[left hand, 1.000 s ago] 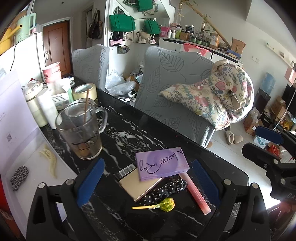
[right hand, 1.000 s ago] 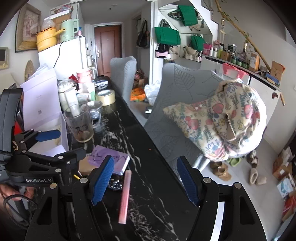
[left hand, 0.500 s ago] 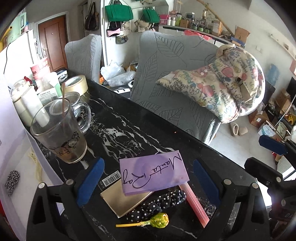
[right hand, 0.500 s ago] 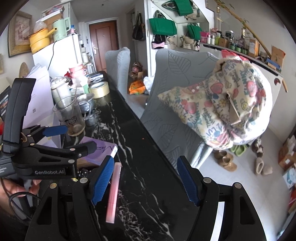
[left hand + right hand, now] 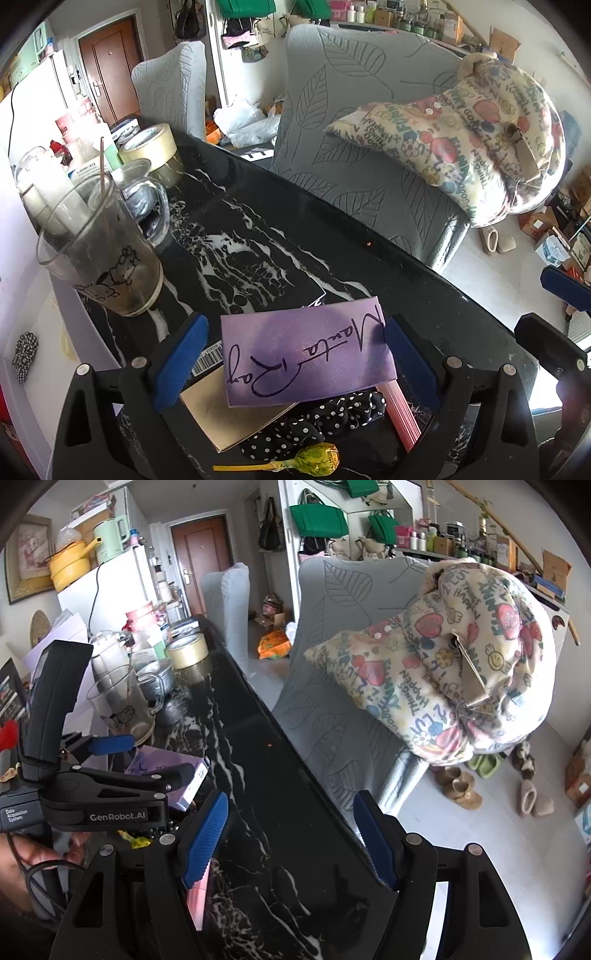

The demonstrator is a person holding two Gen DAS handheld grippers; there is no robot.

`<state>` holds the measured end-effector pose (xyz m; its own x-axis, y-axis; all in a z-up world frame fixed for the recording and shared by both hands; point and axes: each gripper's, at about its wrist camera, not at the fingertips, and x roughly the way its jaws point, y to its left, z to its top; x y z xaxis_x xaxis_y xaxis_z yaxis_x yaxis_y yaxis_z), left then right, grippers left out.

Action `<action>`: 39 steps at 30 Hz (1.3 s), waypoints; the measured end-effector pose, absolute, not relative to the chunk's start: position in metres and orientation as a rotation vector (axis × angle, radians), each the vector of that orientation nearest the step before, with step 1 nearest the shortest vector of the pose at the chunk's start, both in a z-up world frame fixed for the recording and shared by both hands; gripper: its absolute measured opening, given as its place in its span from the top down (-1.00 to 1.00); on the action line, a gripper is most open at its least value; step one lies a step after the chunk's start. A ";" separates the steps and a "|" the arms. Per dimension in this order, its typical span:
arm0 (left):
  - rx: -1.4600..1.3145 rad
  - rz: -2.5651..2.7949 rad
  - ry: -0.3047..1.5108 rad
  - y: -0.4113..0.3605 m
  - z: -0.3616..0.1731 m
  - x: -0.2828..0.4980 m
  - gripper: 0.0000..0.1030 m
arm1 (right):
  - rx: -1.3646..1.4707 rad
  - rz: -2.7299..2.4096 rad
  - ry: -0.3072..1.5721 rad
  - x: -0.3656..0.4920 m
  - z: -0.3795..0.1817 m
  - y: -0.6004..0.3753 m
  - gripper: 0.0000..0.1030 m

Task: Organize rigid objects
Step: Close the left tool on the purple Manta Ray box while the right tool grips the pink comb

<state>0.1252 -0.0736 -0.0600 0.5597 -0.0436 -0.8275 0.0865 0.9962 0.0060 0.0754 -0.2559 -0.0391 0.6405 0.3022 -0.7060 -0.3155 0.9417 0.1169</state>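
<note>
left gripper (image 5: 291,354) lowered closer, fingers (image 5: 181,360) straddling purple box (image 5: 306,356)

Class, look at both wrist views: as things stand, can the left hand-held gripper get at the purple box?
Probably yes. The left hand-held gripper is open, its fingers flank the purple box, and nothing lies on top of it.

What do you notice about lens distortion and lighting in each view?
Left wrist view: fisheye bends the table edge; the purple box sits sharp between open fingers. Right wrist view: black corners, bowed chair, bright daylit floor.
</note>
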 end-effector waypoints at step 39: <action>0.141 -0.096 0.991 -0.083 -0.076 0.073 -0.90 | 0.043 0.401 0.863 0.076 -0.058 -0.261 -0.38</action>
